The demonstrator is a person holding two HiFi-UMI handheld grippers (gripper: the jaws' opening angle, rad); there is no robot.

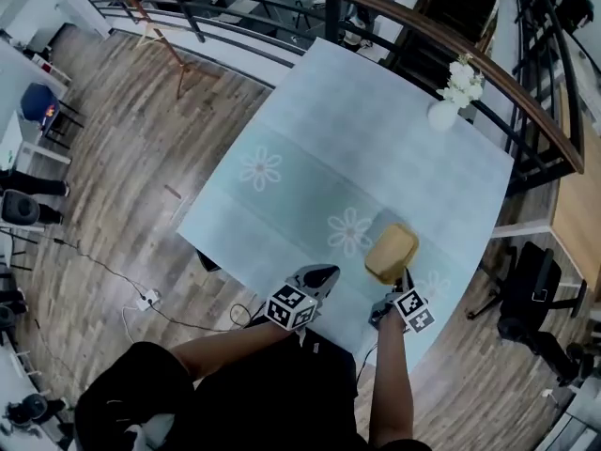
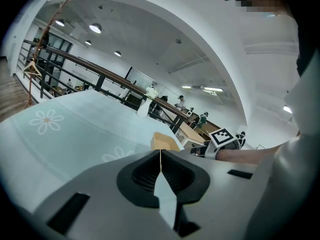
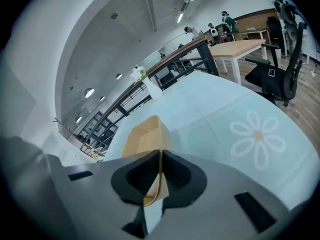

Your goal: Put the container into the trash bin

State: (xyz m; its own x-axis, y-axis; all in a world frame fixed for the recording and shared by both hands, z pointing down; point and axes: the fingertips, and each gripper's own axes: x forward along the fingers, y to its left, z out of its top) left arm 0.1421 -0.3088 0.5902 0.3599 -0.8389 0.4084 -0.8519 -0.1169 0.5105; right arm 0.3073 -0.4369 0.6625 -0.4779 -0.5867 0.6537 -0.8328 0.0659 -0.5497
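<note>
Right gripper [image 3: 161, 155] jaws pinch the container [image 3: 142, 133]; left gripper [image 2: 160, 156] jaws look pressed together.

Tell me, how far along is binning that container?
Done: the right gripper grips the container by its wall. In hand: it is over the table, lifted or resting I cannot tell. Left: carrying it to a bin, which no view shows. The left gripper is shut, empty.
</note>
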